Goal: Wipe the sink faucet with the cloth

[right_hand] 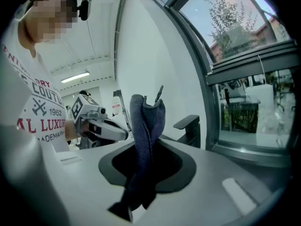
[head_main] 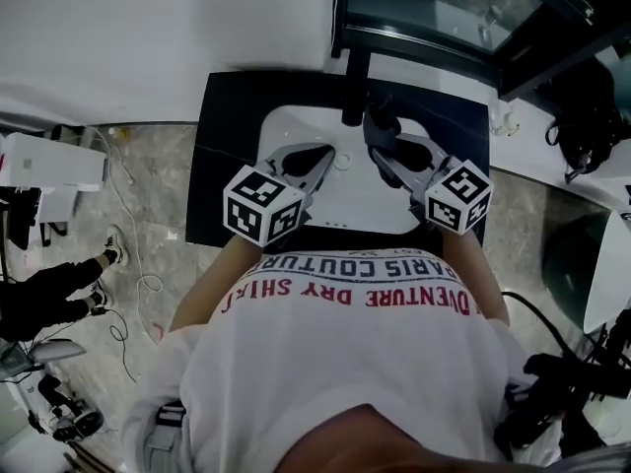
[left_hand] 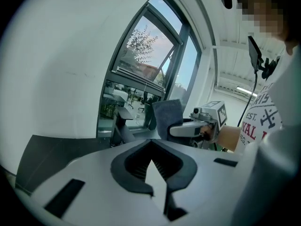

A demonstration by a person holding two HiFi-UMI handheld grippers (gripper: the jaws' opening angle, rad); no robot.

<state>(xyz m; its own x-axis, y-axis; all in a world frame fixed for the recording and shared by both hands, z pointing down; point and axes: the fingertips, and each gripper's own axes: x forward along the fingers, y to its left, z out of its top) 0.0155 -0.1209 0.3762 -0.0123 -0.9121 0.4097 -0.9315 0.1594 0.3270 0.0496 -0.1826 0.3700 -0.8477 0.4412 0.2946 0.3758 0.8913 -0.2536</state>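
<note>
Right gripper (right_hand: 127, 210) clenched on dark blue cloth (right_hand: 146, 135); cloth stands upright out of jaws, bunched in loose fold. Head view: right gripper over back of white sink (head_main: 340, 200), cloth just beside base of black faucet (head_main: 352, 92), contact unclear. Left gripper (head_main: 320, 161) alongside, over basin, jaws drawn together, nothing between them. Sink set in black desk (head_main: 219, 166). Person in white printed shirt (head_main: 345, 363) stands at desk's near edge.
</note>
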